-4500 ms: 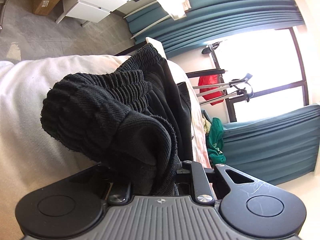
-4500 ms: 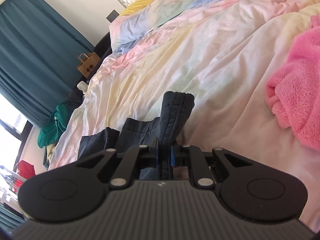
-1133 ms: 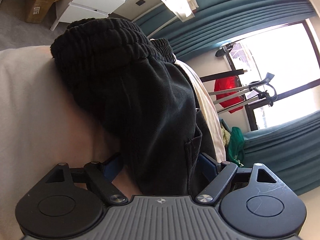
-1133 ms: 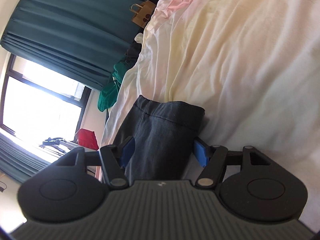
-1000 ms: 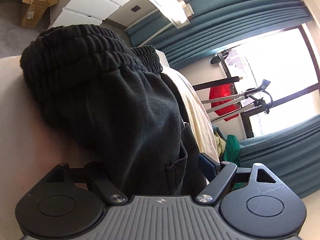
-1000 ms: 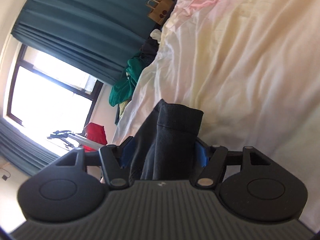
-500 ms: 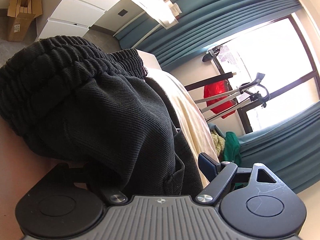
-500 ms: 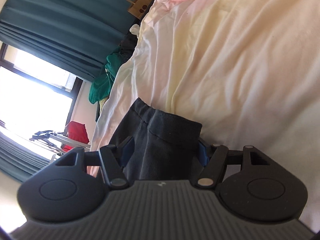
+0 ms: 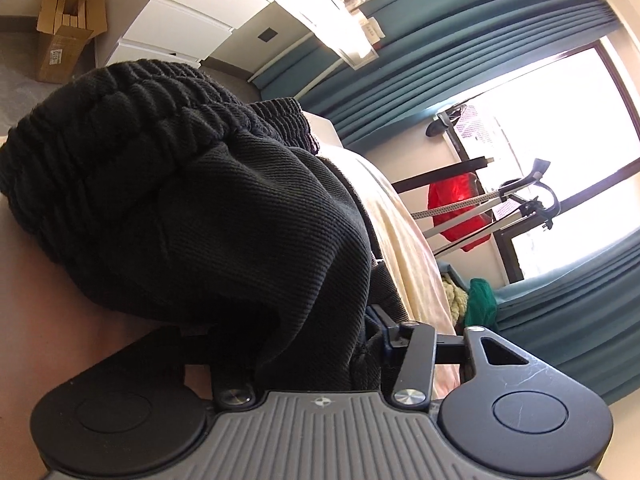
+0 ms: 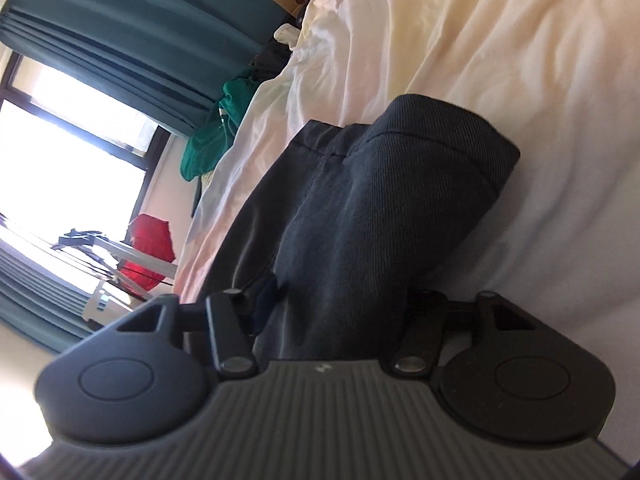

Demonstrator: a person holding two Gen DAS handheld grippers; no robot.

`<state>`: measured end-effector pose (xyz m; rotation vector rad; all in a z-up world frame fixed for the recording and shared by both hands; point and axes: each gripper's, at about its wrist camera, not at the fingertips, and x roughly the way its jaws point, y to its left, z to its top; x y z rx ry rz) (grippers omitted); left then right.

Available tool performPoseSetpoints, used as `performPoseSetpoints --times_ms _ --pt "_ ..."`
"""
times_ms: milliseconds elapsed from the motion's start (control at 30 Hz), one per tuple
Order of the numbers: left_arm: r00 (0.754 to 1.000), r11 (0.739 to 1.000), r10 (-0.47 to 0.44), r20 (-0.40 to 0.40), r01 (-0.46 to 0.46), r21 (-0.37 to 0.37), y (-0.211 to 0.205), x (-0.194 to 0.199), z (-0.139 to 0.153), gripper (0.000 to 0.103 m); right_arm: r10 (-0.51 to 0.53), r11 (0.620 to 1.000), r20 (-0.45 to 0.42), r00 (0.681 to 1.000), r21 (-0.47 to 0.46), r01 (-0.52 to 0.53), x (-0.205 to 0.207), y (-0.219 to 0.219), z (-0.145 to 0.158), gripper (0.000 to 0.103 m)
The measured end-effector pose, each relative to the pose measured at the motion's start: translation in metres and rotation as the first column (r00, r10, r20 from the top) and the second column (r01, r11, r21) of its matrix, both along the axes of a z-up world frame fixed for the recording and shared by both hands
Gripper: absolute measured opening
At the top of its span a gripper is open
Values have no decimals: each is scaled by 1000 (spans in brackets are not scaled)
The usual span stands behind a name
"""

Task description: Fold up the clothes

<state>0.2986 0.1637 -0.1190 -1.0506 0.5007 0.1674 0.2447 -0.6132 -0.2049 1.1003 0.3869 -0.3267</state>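
Trousers (image 9: 240, 216), black and limp, sag heavily; waistband at 10 o'clock grips best. Left gripper (image 9: 304, 344) and right gripper (image 10: 332, 304) each pinch bunched cloth

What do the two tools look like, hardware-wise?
Both match: the left tool and right tool each have a grey ribbed body with a small crosshair mark, two black rounded lobes with circular insets, black link arms on silver screws, and blue finger pads. No cables or sleeves visible.
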Motion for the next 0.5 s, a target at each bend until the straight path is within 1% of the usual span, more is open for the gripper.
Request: performPoseSetpoints --times_ms 33,67,100,133,167,200,333,433,500 --pt "1000 1000 4 -7 -4 10 0 2 2 29 -20 999 -6 1000 -28 20 1 4 4 20" --pt "1000 1000 7 -11 -7 4 1 1 5 24 -41 998 7 999 -41 41 0 8 10 19" --pt "1000 1000 11 -13 -11 -7 4 0 8 20 -50 997 9 999 -66 50 -1 11 16 17" --pt "1000 1000 15 -10 -15 -19 7 -4 11 19 -49 994 8 999 -101 50 -2 14 23 14" --pt "1000 999 19 -5 -19 -32 10 -7 15 17 -51 988 3 999 -143 51 -4 18 32 12" --pt "1000 999 23 2 -23 -36 13 -12 20 16 -58 985 1 998 -162 57 -7 20 40 12" --pt "999 999 41 32 -40 -31 24 -31 38 15 -83 984 15 996 -154 85 -30 29 66 12" --pt "999 1000 27 19 -26 -12 44 -59 54 15 -100 987 11 995 -129 100 -49 39 75 11" --pt "1000 1000 19 8 -19 -4 61 -83 64 15 -121 989 -1 993 -88 121 -58 49 77 11"
